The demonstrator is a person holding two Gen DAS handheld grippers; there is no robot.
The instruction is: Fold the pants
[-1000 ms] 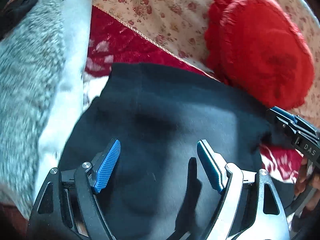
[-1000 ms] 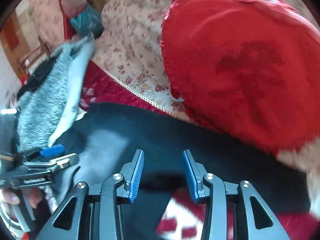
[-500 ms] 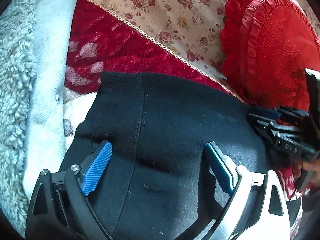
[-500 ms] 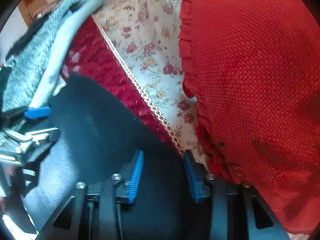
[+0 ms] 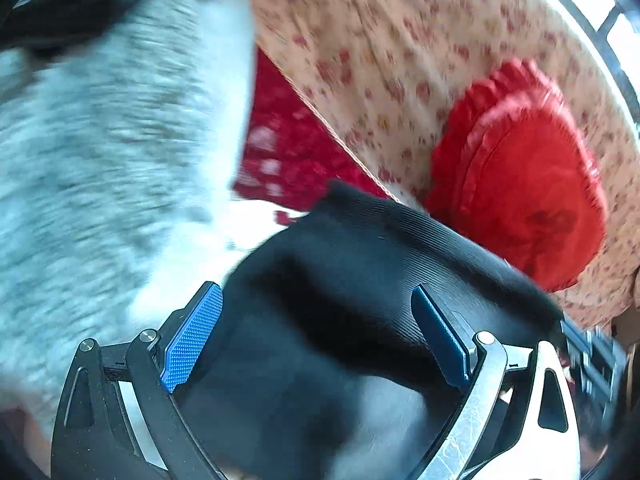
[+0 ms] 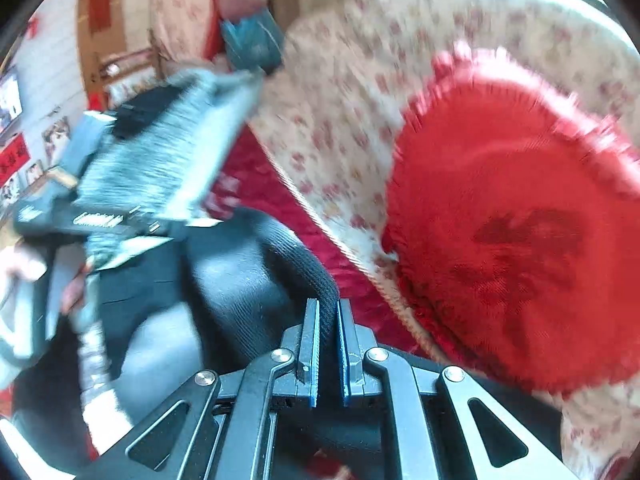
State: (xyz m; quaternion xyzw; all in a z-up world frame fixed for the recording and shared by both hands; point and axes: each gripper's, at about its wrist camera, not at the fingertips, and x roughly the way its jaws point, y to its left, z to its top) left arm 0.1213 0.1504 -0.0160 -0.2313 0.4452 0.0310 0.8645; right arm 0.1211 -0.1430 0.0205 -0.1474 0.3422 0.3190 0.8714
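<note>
The black pants (image 5: 340, 320) lie on a red patterned blanket (image 5: 288, 152), ribbed waistband toward the far side. My left gripper (image 5: 316, 332) is open, its blue pads spread wide just above the pants, holding nothing. My right gripper (image 6: 328, 328) is shut on the ribbed waistband edge of the pants (image 6: 304, 268) and lifts it off the blanket. The right gripper also shows at the right edge of the left wrist view (image 5: 592, 356). The left gripper shows at the left of the right wrist view (image 6: 112, 224).
A round red frilled cushion (image 5: 520, 184) leans on the floral sofa back (image 5: 380, 40) at the right. A grey fleece garment (image 5: 100, 140) is piled at the left, close to the pants. Room furniture (image 6: 120, 60) shows far behind.
My right gripper has closed on the waistband edge and raised it. My left gripper stays open and has pulled back from the pants; both views are motion-blurred.
</note>
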